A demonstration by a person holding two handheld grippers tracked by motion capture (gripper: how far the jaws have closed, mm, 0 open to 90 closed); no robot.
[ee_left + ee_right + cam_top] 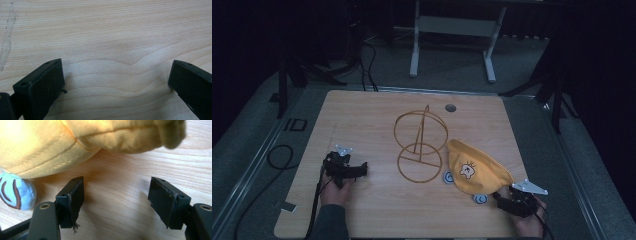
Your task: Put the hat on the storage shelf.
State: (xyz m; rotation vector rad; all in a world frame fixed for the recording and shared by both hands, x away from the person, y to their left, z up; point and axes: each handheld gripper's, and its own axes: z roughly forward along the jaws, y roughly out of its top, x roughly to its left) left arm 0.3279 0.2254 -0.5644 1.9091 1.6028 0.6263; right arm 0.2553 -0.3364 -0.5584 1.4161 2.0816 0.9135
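I see a yellow-orange fabric hat [477, 171] with a small cartoon face print and pale-blue, dark-striped ears [15, 195], a gold wire stand [420, 146], and the light wood-grain tabletop [362, 115].

Bare table [367, 115] left; wire stand [419, 145] (centre), yellow hat [476, 167] right.
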